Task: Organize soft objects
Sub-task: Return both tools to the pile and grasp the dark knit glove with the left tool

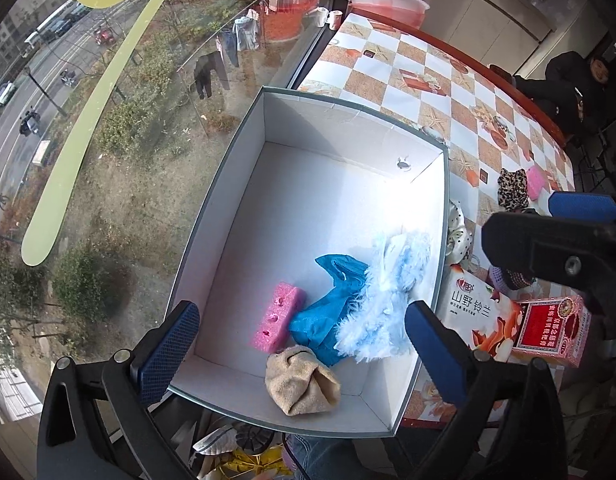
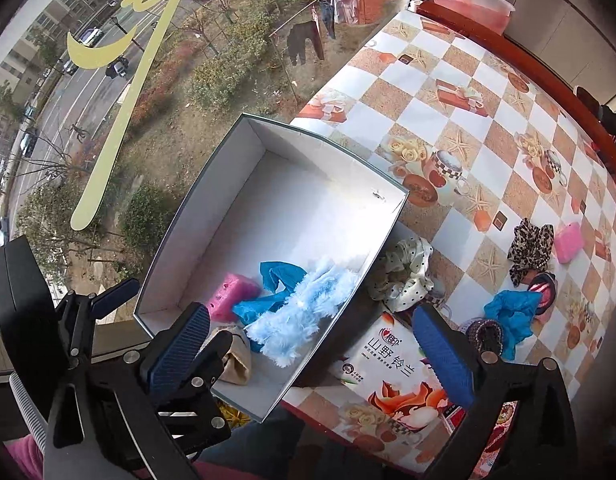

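Hovering above the box, both grippers' jaws stand wide apart

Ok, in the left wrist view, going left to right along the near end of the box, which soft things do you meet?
Pink sponge → blue cloth → light blue fluffy piece. The beige cloth bundle lies nearer the camera, below the sponge and blue cloth, so I leave it out of the order.

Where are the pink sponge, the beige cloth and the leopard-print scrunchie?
pink sponge [image 1: 276,318], left wrist view, on its top face with the holes.
beige cloth [image 1: 301,384], left wrist view, on the middle of the bundle.
leopard-print scrunchie [image 2: 530,246], right wrist view, on its bunched fabric.
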Tool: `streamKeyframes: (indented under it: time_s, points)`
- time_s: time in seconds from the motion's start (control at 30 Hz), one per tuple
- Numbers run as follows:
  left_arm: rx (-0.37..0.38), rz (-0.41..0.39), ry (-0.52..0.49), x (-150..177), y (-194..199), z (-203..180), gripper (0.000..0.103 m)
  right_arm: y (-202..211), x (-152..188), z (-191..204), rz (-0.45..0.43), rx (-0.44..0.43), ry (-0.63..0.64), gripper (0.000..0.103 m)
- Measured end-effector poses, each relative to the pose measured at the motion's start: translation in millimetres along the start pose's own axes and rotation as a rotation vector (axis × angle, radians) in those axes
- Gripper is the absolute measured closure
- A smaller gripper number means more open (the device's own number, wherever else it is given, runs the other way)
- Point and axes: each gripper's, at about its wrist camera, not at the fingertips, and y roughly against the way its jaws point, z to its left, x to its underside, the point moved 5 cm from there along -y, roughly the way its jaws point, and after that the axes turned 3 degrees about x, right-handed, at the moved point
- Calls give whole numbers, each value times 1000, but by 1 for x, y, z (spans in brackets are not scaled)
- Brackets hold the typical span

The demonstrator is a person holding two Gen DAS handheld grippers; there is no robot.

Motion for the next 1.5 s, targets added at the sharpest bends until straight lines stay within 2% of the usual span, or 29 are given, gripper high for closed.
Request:
streamKeyframes:
  time_s: [0.27,0.43,0.63,0.83,0.9,1.0,1.1,1.23,1.5]
  points:
    - [8,-5,-29,-2,8,-12,0,2,10,-20,20,-5,-59,1]
    - [13,-3,-81,-8,11,-29,0,12,15,-43,18,-20,-118,1]
    - [29,-4,-197,-19,11,-71,0,29,28,-99,16,-33,-262,1]
    - [100,46,-353,-30,-2,-137,0,47,55,-172,14,-35,-431,1]
    - [143,80,-393,-35,-12,-162,0,52,66,-197,5,-31,-486,1]
    - [233,184,-400,-39,-35,-199,0,56,83,-231,-1,-36,-573,1]
    - [260,265,-388,-42,-61,-229,0,53,103,-263,3,-39,-653,1]
    - [281,406,-345,-38,-100,-260,0,41,128,-291,28,-45,-726,1]
    - [266,577,-271,-25,-153,-282,0,11,163,-320,84,-91,-803,1]
